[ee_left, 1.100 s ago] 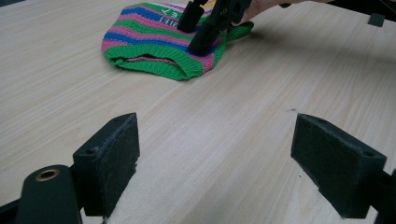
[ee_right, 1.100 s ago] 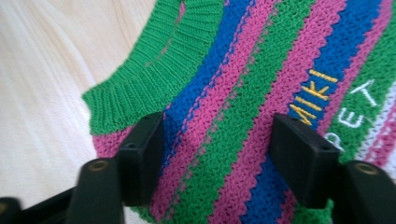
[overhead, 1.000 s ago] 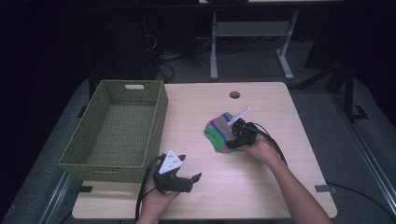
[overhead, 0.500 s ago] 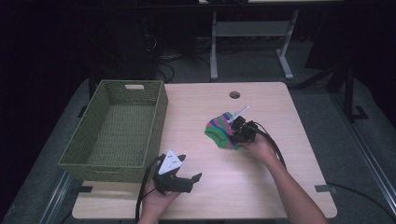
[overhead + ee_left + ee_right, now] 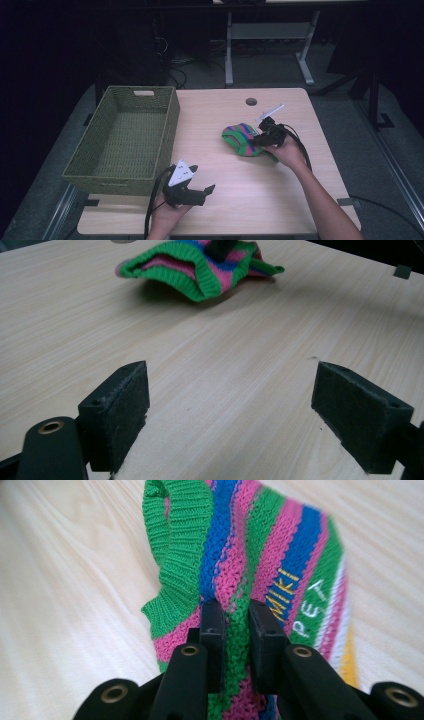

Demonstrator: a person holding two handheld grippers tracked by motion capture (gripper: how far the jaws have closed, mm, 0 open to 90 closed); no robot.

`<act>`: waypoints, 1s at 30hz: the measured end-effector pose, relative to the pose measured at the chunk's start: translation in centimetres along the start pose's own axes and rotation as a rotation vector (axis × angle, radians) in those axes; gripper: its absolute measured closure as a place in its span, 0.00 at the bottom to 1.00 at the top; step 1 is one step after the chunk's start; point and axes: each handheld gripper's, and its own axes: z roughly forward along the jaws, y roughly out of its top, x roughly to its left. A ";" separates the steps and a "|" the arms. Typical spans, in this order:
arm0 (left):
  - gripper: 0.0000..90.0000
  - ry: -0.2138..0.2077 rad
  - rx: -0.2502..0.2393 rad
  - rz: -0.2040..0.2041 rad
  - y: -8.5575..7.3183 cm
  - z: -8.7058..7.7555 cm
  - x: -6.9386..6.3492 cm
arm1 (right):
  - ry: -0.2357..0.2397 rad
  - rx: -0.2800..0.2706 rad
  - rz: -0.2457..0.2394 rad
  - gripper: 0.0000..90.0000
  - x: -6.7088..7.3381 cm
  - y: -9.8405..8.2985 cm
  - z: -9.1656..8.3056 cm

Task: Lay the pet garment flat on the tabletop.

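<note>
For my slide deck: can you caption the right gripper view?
Right gripper pinching a fold of a striped knit garment on a wooden table.

A pale wooden table (image 5: 300, 190) stands on grey floor (image 5: 350, 107) in a dark room.

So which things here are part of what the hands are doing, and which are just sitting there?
Likely part of the job:
- striped knitted hat, pinched between the right gripper jaws
- left gripper, jaws wide open, holding nothing
- green woven basket, empty; maybe where the hat goes

Just sitting there:
- table
- grey metal frame on the floor behind
- cables on the floor
</note>
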 end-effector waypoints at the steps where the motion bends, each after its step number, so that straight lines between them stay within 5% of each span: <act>1: 0.17 -0.001 0.006 0.003 0.0 0.0 0.0 | 0.009 -0.011 0.000 0.88 0.0 0.1 -0.5; 10: 0.17 0.023 0.014 0.027 0.1 -0.3 -0.2 | 0.081 -0.084 -0.003 0.87 0.9 0.8 -3.9; 19: 0.17 0.020 -0.030 0.009 0.2 -1.1 -0.1 | 0.153 -0.133 -0.088 0.87 3.1 1.3 -6.7; 30: 0.17 0.015 -0.070 0.014 0.3 -1.7 -0.3 | 0.175 -0.109 -0.160 0.86 5.7 0.7 -7.6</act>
